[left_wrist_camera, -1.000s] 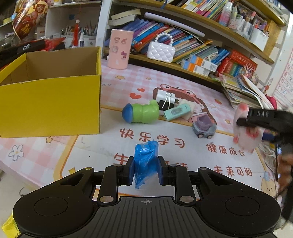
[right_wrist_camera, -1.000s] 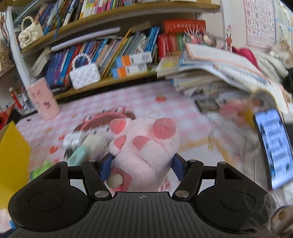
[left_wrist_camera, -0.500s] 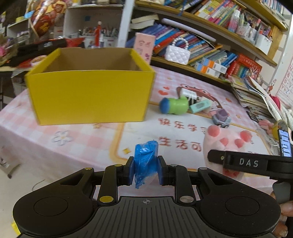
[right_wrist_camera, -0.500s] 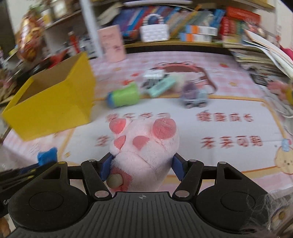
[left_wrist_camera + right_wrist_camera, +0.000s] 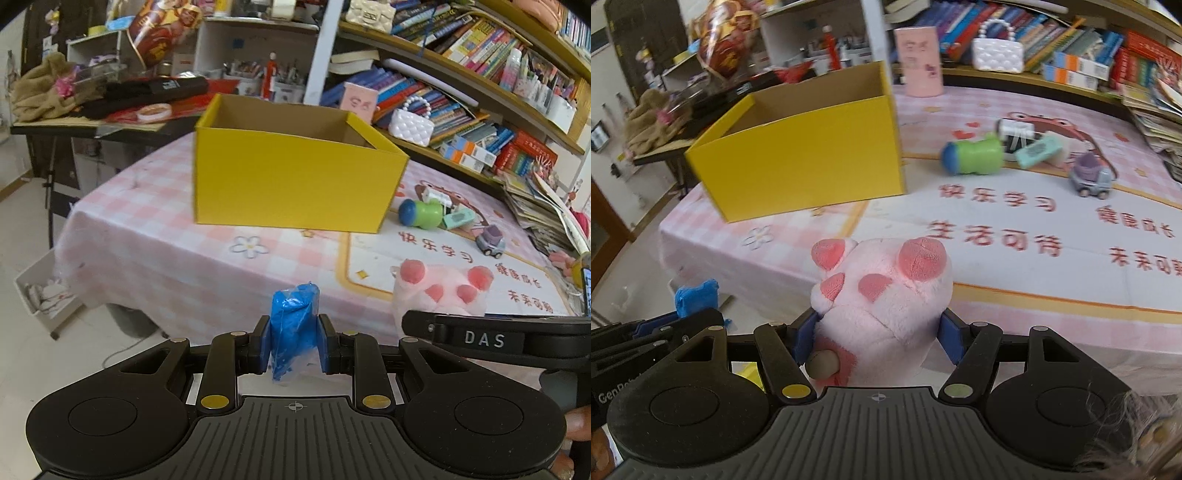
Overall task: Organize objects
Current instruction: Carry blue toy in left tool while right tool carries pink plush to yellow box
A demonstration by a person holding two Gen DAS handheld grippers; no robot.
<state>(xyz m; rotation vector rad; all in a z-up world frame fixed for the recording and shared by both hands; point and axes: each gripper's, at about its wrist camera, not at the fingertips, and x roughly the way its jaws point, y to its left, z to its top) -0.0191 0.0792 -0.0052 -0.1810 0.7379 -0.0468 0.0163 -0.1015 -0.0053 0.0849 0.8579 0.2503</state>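
Left wrist view: the left gripper (image 5: 294, 345) pinches a crumpled blue plastic bag (image 5: 294, 325); the open yellow cardboard box (image 5: 295, 181) sits at twelve o'clock. Right wrist view: the right gripper (image 5: 877, 341) squeezes a pink plush paw (image 5: 886, 295), box (image 5: 798, 155) at eleven o'clock. With both grippers side by side, they may collide over the box.

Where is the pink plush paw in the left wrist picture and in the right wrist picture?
Left wrist view: the pink plush paw is at lower right, behind the right gripper.
Right wrist view: the paw fills the lower middle, clamped between the gripper's blue pads.
Shared landmark: the yellow box on the table, above and left of the paw in both.
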